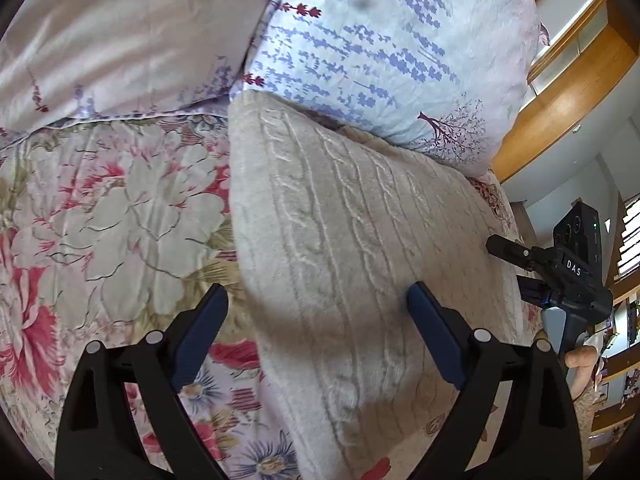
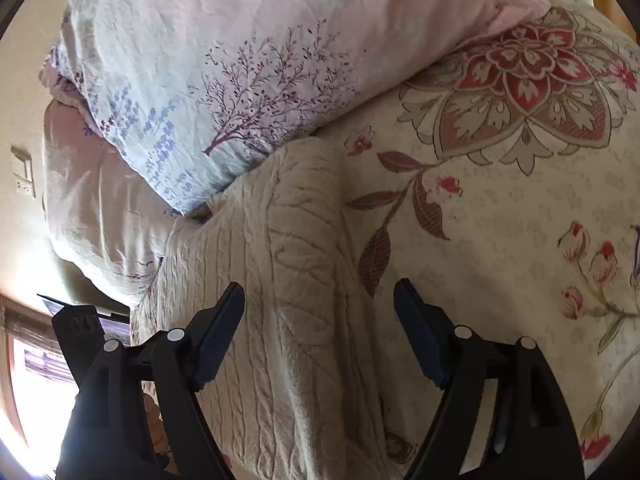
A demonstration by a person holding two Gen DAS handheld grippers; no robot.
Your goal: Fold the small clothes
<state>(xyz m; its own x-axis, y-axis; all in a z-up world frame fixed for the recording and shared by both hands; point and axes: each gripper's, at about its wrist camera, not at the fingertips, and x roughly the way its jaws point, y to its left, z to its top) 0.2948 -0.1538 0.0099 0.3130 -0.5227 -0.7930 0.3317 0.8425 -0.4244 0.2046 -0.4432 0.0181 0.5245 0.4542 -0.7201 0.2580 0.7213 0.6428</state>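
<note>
So we've got a cream cable-knit sweater laid out flat on a floral bedspread, folded into a long strip that runs away from us toward the pillows. Its far end sits right up against a lavender-print pillow, maybe tucked slightly under it, hard to say. There's a plain pinkish pillow just beside that one.

Our left gripper is hovering over the near part of the sweater with its jaws spread wide, nothing pinched between them. One finger is over the bedspread, the other over the knit, and the sweater's left edge runs between them.

Our right gripper is spread wide too, not holding anything. In the right wrist view the sweater's folded edge passes between its fingers, with bedspread on the right side. From the left wrist view we can see it off at the sweater's right edge, with a hand on its handle
</note>
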